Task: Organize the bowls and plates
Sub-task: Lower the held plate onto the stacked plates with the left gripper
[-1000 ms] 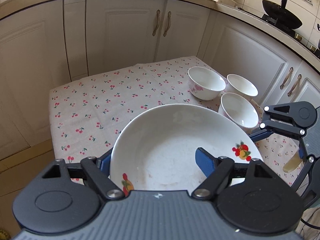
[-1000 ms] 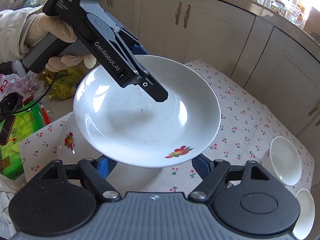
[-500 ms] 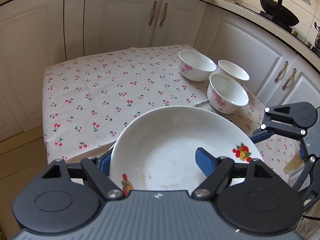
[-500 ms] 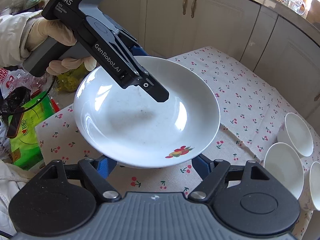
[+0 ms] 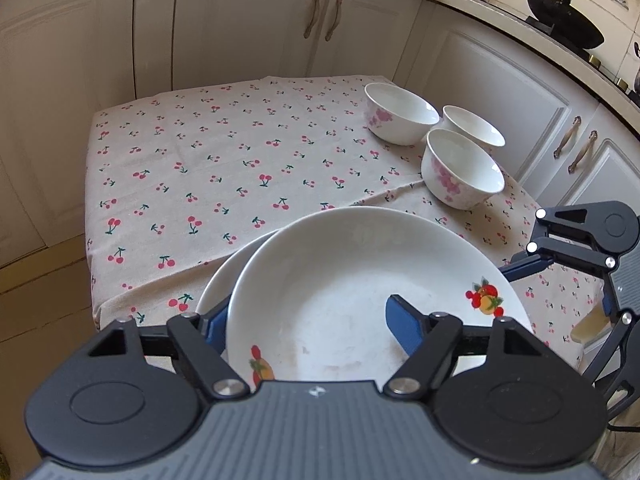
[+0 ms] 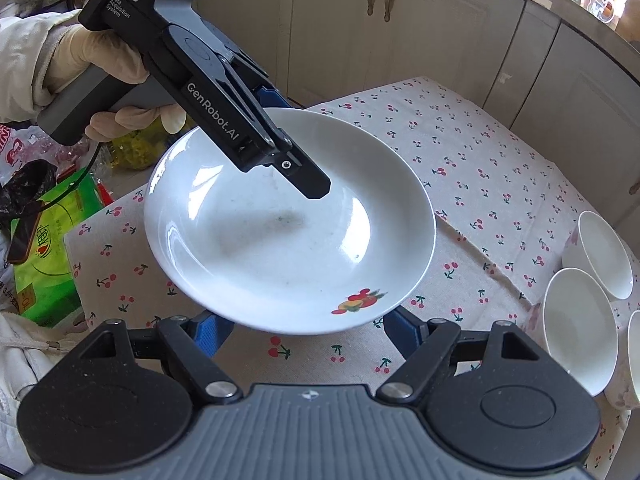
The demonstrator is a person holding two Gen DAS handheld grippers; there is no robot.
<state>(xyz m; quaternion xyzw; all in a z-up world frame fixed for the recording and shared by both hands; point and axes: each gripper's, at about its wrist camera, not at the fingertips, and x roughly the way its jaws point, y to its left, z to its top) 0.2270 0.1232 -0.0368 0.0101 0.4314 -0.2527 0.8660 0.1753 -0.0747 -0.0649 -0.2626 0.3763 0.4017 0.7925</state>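
A white plate with fruit prints (image 5: 352,280) hangs tilted over the near corner of the table. My left gripper (image 5: 310,326) is closing on its rim, with one blue finger (image 5: 404,328) inside the dish and the other under the rim. Beneath it, at the left, a second plate's rim (image 5: 218,280) shows. In the right wrist view the left gripper (image 6: 308,184) grips the same plate (image 6: 280,248) from the far left. My right gripper (image 6: 308,334) is open, its fingers below the plate's near rim and touching nothing. Three white bowls (image 5: 464,168) stand together at the table's right side.
The table wears a cherry-print cloth (image 5: 240,168). Cream cabinets (image 5: 248,20) wall it in at the back and right. A black wok (image 5: 564,16) sits on the counter. Green bags (image 6: 44,264) lie on the floor beyond the table's left corner. A gloved hand (image 6: 100,56) holds the left gripper.
Both grippers and the held plate have sunk toward the table. The bowls look nearer, and the second plate's rim has come into sight under the held plate in the left wrist view.
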